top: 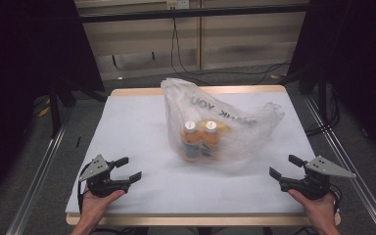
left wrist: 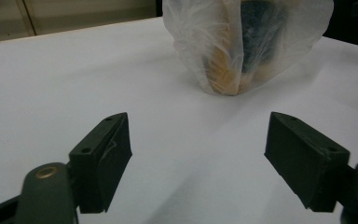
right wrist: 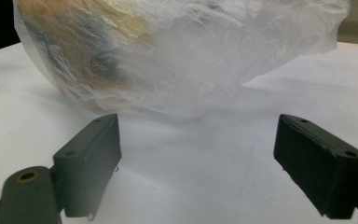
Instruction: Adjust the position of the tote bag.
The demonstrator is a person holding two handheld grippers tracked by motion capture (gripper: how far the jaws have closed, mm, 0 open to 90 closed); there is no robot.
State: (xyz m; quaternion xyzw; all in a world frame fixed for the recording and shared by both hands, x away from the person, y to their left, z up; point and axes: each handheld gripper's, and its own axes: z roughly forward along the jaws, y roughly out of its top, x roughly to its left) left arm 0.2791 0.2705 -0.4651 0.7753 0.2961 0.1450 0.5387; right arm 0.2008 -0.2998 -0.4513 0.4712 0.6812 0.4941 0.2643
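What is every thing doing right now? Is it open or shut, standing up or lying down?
Thin white see-through plastic bag: slumped on the table, holding the bottles.
Two orange bottles with white caps: inside the bag, caps on.
Left black two-jaw gripper: open, empty.
Right black two-jaw gripper: open, empty.

The translucent plastic bag [top: 225, 122] on the table bears dark printed lettering seen reversed through the film in the high view, of which "YOU" is legible and the word beside it is partly lost in folds, while the bottle labels inside stay unreadable.
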